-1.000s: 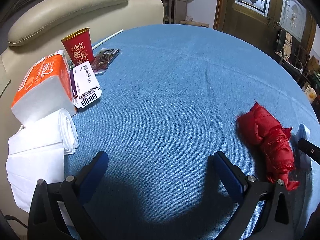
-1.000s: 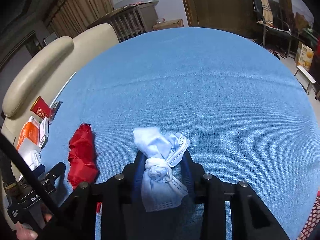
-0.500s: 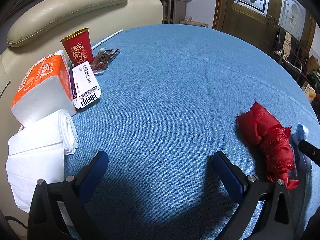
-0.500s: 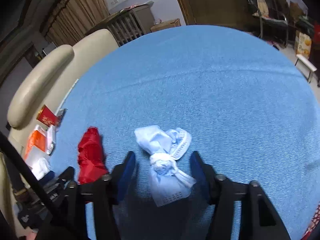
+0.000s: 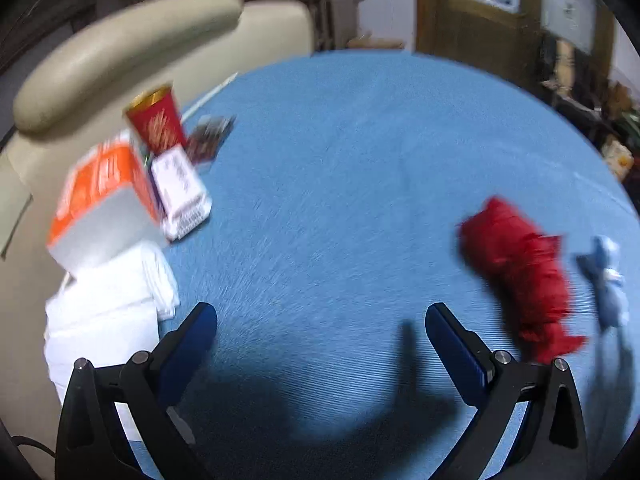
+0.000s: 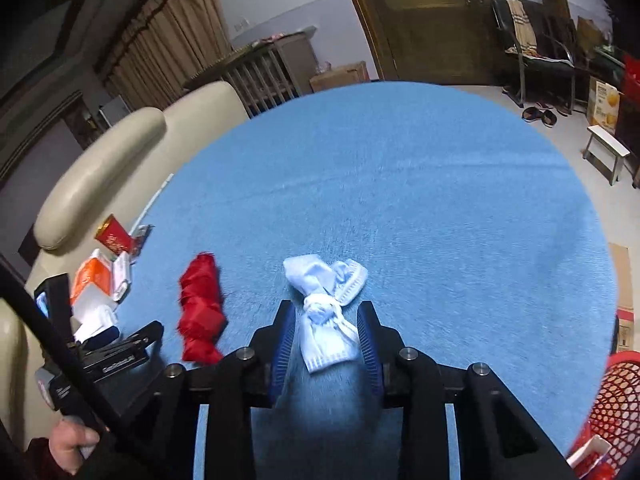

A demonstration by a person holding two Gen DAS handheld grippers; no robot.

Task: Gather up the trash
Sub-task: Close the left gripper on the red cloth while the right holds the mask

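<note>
A knotted pale blue cloth bundle [image 6: 320,308] lies on the blue tablecloth [image 6: 400,200] between the blue pads of my right gripper [image 6: 327,320]. Its jaws are closing and the pads squeeze the bundle's lower sides. Left of the bundle lies a crumpled red bag [image 6: 200,304]. In the blurred left wrist view the red bag [image 5: 520,276] sits to the right of my left gripper [image 5: 320,312], which stands wide open over bare cloth. The bundle [image 5: 608,280] shows at that view's far right edge.
A red paper cup [image 5: 156,120], an orange tissue pack [image 5: 100,196], a labelled packet [image 5: 180,188] and folded white tissues [image 5: 108,304] crowd the table's left edge by a cream sofa [image 5: 120,52]. A red mesh basket [image 6: 612,400] stands at the right wrist view's lower right.
The right jaws widened around the bundle half a second ago and have now narrowed onto it. Both cameras have pulled up and back; the left view is motion-blurred.
</note>
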